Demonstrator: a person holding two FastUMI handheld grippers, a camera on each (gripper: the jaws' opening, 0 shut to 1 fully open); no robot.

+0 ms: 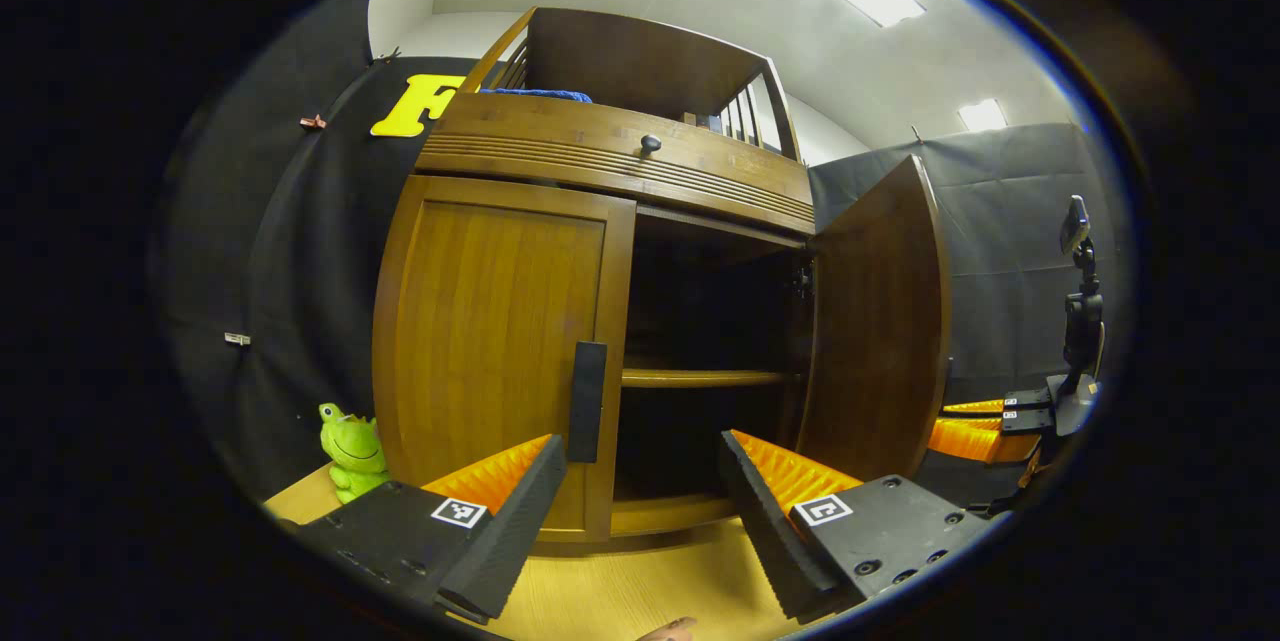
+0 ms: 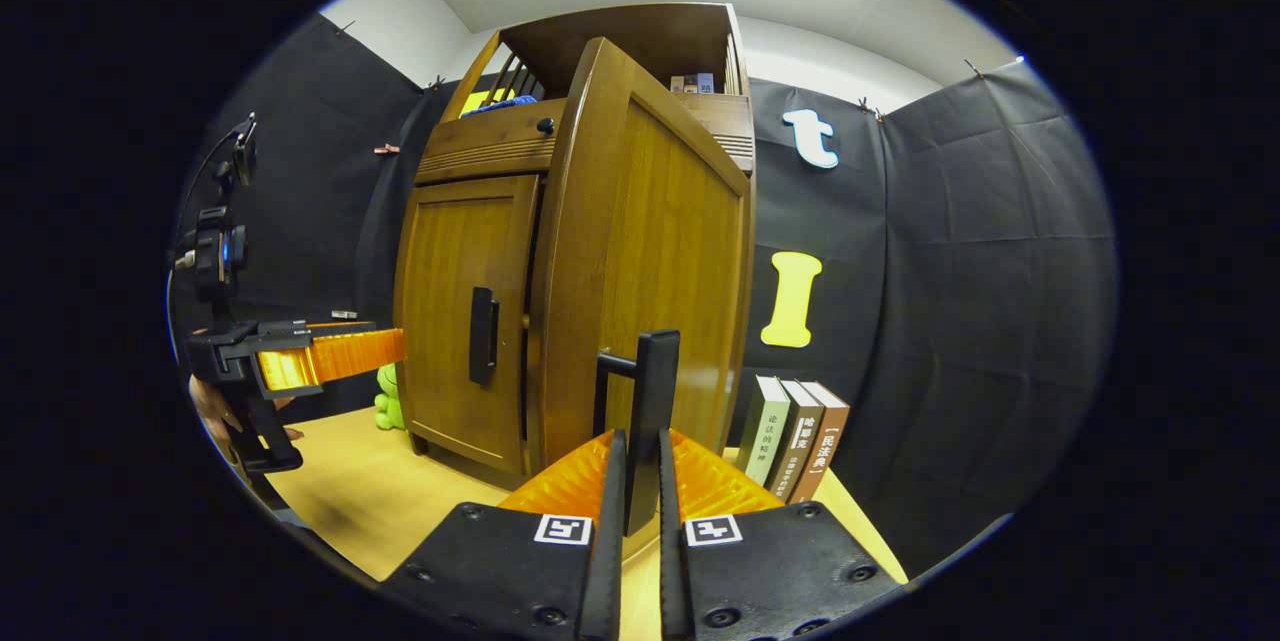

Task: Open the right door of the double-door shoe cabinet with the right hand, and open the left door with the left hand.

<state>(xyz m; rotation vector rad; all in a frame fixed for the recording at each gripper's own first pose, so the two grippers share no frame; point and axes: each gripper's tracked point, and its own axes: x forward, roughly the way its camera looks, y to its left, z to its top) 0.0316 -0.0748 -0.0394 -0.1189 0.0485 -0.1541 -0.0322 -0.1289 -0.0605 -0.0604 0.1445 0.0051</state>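
The shoe cabinet is brown wood, smooth and a bit shiny. Its door handle is black and dull. The bench is pale wood with a soft shine. Each hand-held gripper has dull black plastic and bumpy orange fingers. The green frog at 8 o'clock looks soft and fuzzy.

The shoe cabinet stands on the table, against the booth wall. A toy frog sits on the table at the cabinet's left front corner. Three books stand upright on the table to the cabinet's right. Inside the cabinet, a shelf lies behind the open right door. A drawer knob sits above the closed left door.
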